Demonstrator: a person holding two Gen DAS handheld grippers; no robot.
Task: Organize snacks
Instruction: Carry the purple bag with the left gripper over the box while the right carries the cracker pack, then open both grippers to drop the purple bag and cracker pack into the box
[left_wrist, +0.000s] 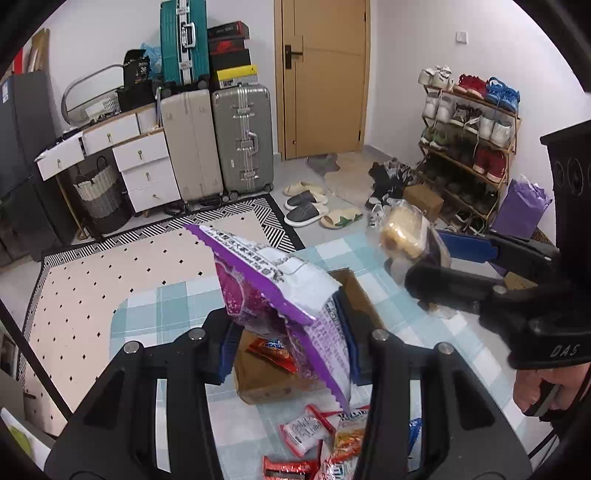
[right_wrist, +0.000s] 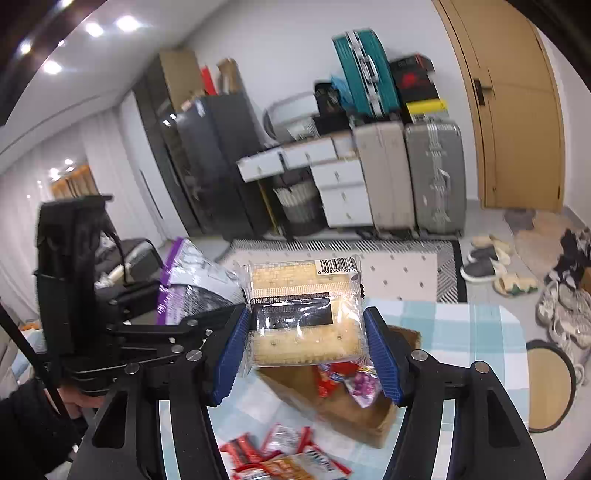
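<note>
Both my wrist cameras look steeply down past their own fingers, close over the table. Shared ground: the cardboard box at centre frame, suitcases and door along the upper edge.

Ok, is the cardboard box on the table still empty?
No, the cardboard box already holds a red packet and a purple-wrapped snack.
</note>
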